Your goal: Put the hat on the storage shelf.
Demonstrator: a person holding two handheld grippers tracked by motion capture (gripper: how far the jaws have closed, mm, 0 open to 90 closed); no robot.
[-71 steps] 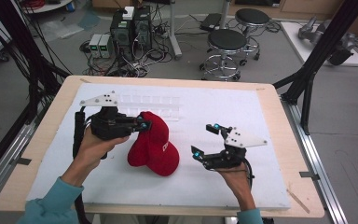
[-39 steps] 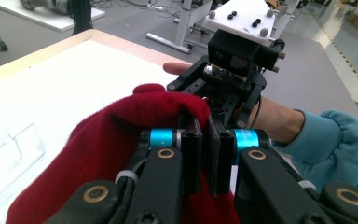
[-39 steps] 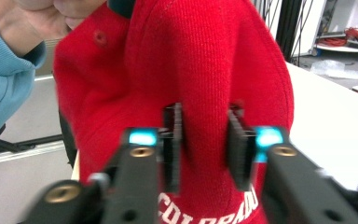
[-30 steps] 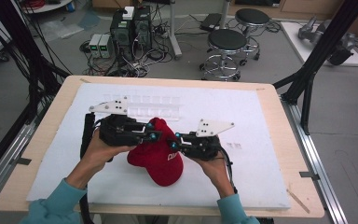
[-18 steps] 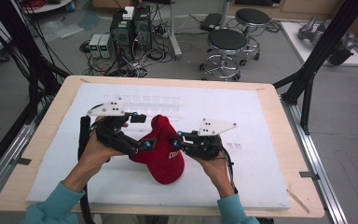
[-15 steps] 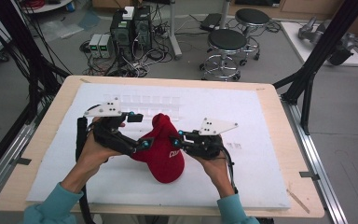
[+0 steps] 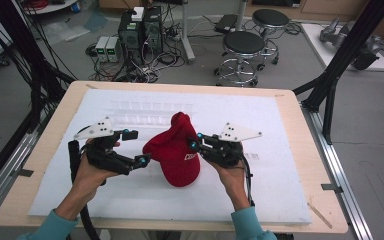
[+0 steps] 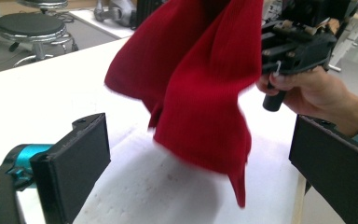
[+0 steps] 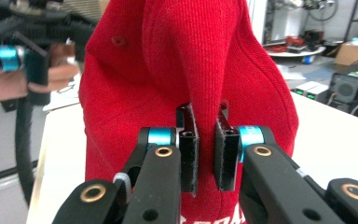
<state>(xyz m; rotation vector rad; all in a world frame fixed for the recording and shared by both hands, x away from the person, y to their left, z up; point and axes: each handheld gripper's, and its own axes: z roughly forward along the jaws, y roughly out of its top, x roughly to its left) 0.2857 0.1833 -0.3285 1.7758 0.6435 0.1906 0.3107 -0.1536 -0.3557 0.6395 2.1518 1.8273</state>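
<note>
A red cap (image 7: 177,150) with white lettering hangs over the middle of the white mat (image 7: 280,200), its brim end low and its crown lifted. My right gripper (image 7: 194,143) is shut on a fold of the cap's fabric from the right; in the right gripper view the two pads (image 9: 189,140) pinch a ridge of the red cap (image 9: 186,60). My left gripper (image 7: 136,147) stands open just left of the cap, apart from it. In the left gripper view the cap (image 8: 200,79) hangs beyond the wide-open left gripper (image 8: 203,140), and the right gripper (image 8: 293,42) holds it.
A clear plastic tray (image 7: 140,112) lies on the mat behind the cap. The mat covers a wooden table (image 7: 35,145). Black frame posts (image 7: 330,85) stand at both sides. Stools (image 7: 242,45) and computer boxes (image 7: 140,30) are on the floor beyond.
Both grippers were at the cap a second ago. The left gripper has opened and drawn back to the left, and the right gripper has lifted the cap's crown higher.
</note>
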